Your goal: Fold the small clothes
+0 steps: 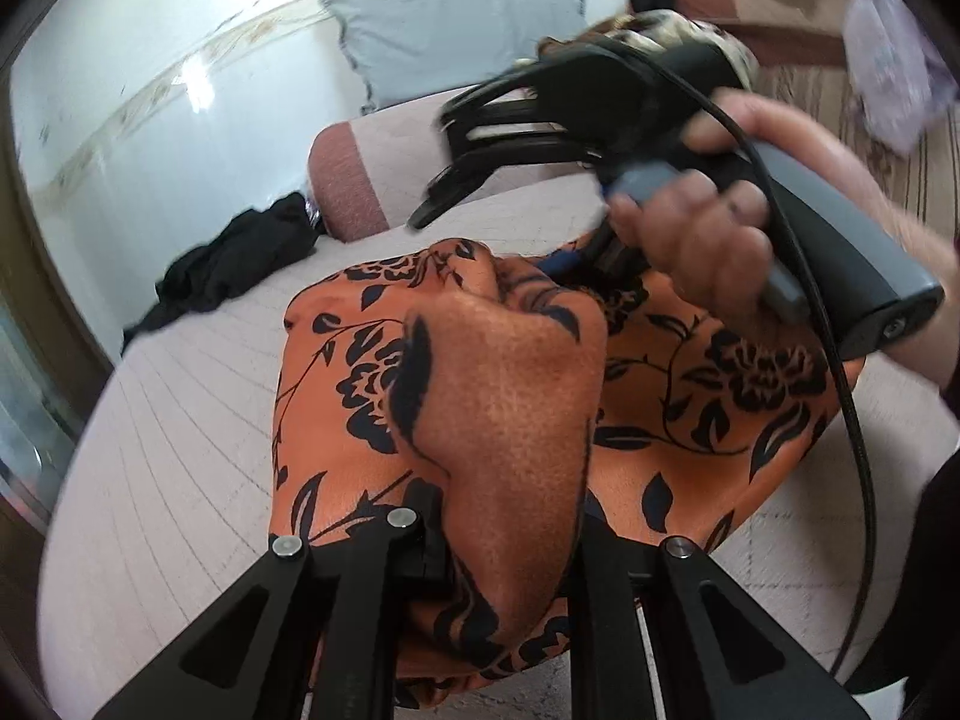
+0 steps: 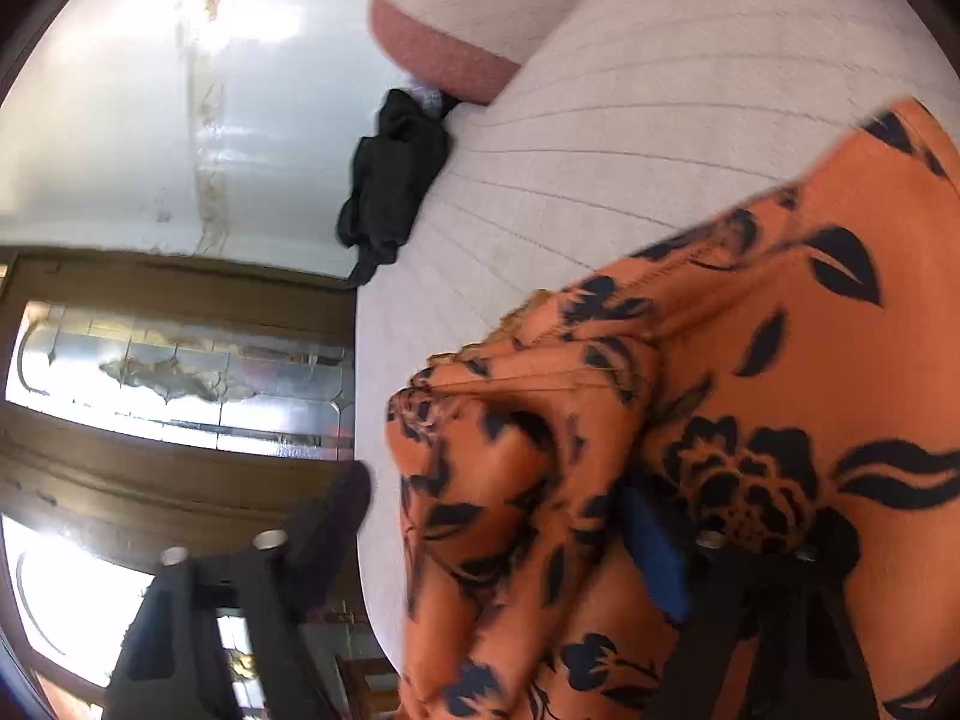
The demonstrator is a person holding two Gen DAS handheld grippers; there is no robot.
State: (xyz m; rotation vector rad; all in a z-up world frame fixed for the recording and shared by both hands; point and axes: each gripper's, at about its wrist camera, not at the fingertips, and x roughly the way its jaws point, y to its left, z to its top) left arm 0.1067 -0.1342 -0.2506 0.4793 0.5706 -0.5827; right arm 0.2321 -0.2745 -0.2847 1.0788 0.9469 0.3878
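Your left gripper [image 1: 504,516]: fingers narrow, clamped on bunched fold of orange floral garment [image 1: 516,372], which lies on near part of pale mattress [image 1: 180,420].

Right gripper [image 2: 534,516]: fingers wide, holding nothing — cloth hangs between them, nearer right finger, pads not pressing it.

Cloth runs from left fingers far and right, toward right gripper. Left is anchor, right is nearer free part — judged next grasp there.

Black garment [image 1: 234,276] far left, well apart.

The orange black-flowered cloth [image 1: 690,396] lies bunched on the pale ribbed mattress [image 1: 180,420]. Left of it, near the edge, sits a crumpled black garment [image 1: 240,264]. Behind, apparently against the wall, leans a grey square pillow [image 1: 450,24].
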